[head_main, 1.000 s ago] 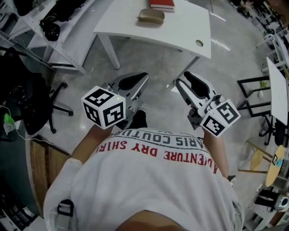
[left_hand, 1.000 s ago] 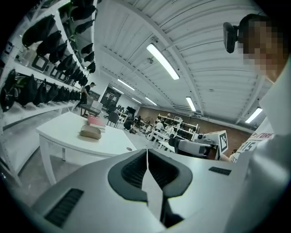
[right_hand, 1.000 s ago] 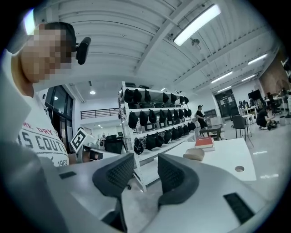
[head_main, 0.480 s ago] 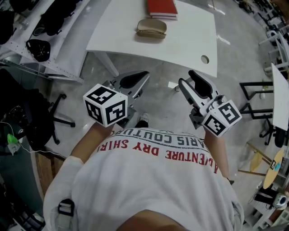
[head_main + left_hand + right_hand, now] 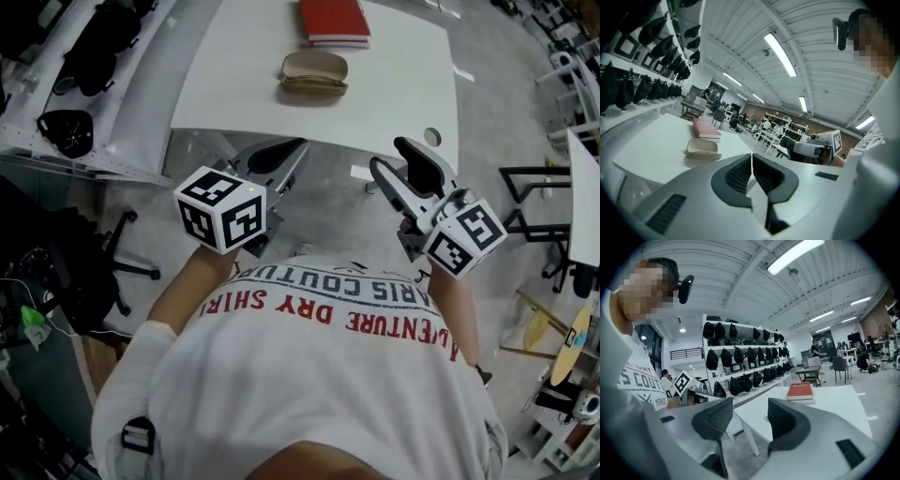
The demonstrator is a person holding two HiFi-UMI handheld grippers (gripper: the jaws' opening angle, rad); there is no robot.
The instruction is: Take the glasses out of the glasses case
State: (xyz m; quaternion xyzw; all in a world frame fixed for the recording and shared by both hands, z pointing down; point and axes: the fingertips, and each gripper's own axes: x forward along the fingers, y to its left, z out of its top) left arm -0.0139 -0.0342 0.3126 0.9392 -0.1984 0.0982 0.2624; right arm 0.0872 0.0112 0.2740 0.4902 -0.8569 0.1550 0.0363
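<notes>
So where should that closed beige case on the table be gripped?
Probably take the glasses case low on its base, at one short end, coming from the side: it lies flat and closed on the table, the red book blocks the far side, and the domed lid must stay free to open.

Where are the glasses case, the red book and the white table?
glasses case (image 5: 314,72), head view, middle of its top
red book (image 5: 334,19), head view, middle of its cover
white table (image 5: 403,89), head view, bare top right of the case
</notes>
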